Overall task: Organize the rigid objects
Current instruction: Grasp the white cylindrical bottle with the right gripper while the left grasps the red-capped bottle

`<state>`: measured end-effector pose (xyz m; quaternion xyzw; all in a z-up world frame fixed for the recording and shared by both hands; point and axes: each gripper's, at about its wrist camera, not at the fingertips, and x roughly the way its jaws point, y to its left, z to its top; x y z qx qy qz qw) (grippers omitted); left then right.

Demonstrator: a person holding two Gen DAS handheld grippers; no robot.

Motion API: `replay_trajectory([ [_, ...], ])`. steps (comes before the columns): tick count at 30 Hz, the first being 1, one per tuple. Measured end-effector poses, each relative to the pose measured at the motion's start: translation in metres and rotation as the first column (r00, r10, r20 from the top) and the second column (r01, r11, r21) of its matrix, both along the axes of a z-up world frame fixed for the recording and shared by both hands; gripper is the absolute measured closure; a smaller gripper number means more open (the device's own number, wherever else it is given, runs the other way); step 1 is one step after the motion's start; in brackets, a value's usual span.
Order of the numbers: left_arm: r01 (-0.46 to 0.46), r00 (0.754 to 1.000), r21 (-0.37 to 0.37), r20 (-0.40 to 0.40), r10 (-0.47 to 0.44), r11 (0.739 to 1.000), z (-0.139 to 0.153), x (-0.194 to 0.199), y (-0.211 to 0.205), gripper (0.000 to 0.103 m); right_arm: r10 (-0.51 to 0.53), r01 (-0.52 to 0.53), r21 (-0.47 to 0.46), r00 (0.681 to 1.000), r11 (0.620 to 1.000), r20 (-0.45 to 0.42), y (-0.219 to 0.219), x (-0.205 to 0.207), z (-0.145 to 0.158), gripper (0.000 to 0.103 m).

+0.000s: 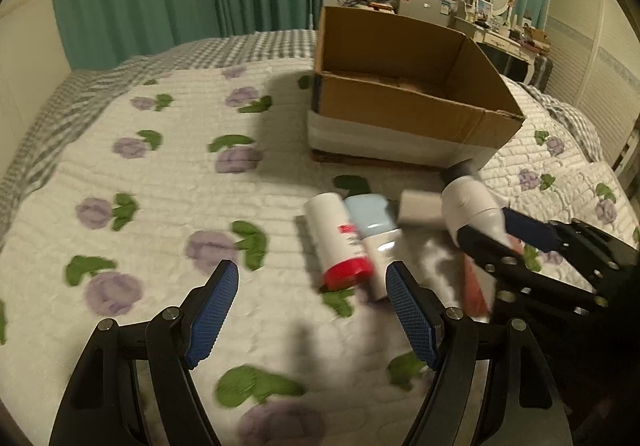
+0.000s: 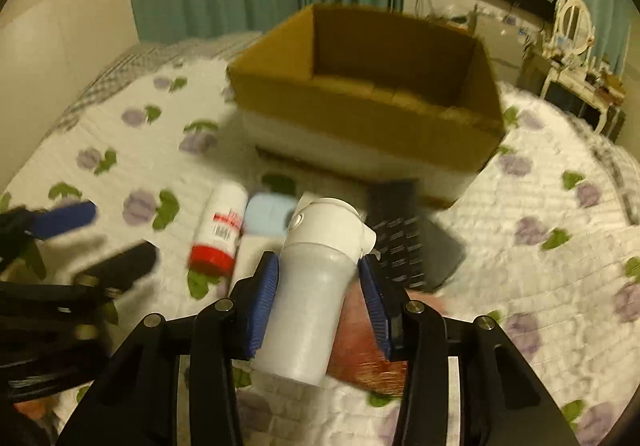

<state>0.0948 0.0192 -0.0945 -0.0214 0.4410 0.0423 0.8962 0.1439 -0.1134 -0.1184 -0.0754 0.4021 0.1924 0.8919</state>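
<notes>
Right tool point(image 2: 318, 278) clamped on white bottle point(image 2: 316, 282), lower centre; left tool point(image 1: 312, 306) wide open, empty; carry bottle level over near wall of cardboard box point(image 2: 360, 114), upper centre, release low inside

One cardboard box point(image 2: 360, 114) on the bed. One white cup point(image 2: 316, 286), one red-capped white bottle point(image 2: 220, 234), one pale-blue-capped bottle point(image 2: 266, 222), one dark remote w/ buttons point(image 2: 404, 242), one reddish flat item point(image 2: 372, 338) (too blurred to name), one grey block point(image 1: 420, 208). Two grippers: left gripper point(image 1: 312, 310), right gripper point(image 2: 320, 306). Approx 7 objs incl. box
</notes>
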Motion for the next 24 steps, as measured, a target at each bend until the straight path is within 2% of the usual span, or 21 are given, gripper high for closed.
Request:
replay_trajectory([
  [4, -0.004, 1.000, 0.026, -0.030, 0.005, 1.000, -0.016, 0.023, -0.006, 0.027, -0.023, 0.023, 0.053, 1.000, 0.998, 0.002, -0.015, 0.003, 0.011, 0.061],
  [7, -0.028, 0.998, 0.015, -0.062, 0.029, 0.999, -0.030, 0.040, -0.003, 0.028, -0.033, 0.033, 0.070, 0.999, 0.997, -0.001, -0.022, 0.003, 0.012, 0.061],
  [8, -0.030, 0.996, 0.012, -0.079, 0.031, 0.999, -0.036, 0.045, -0.002, 0.038, -0.033, 0.033, 0.075, 0.999, 0.997, -0.003, -0.024, 0.002, 0.011, 0.061],
  [9, -0.028, 0.995, 0.007, -0.095, 0.028, 1.000, -0.041, 0.049, -0.002, 0.053, -0.031, 0.031, 0.078, 1.000, 0.996, -0.005, -0.025, 0.002, 0.010, 0.061],
  [11, -0.003, 0.993, -0.063, -0.121, -0.005, 0.998, -0.050, 0.057, -0.003, 0.061, -0.028, 0.029, 0.086, 1.000, 0.996, -0.012, -0.026, 0.004, 0.009, 0.061],
  [14, 0.003, 0.991, -0.025, -0.134, -0.006, 1.000, -0.058, 0.064, -0.009, 0.062, -0.031, 0.032, 0.095, 0.999, 0.995, -0.016, -0.029, 0.005, 0.006, 0.061],
  [18, -0.024, 0.988, -0.100, -0.154, 0.008, 0.995, -0.061, 0.068, 0.001, 0.063, -0.038, 0.041, 0.096, 0.999, 0.995, -0.032, -0.031, 0.006, 0.000, 0.061],
  [24, 0.022, 0.989, -0.126, -0.143, -0.040, 0.992, -0.048, 0.048, 0.000, 0.065, -0.039, 0.040, 0.095, 0.999, 0.995, -0.016, -0.032, -0.001, 0.008, 0.061],
])
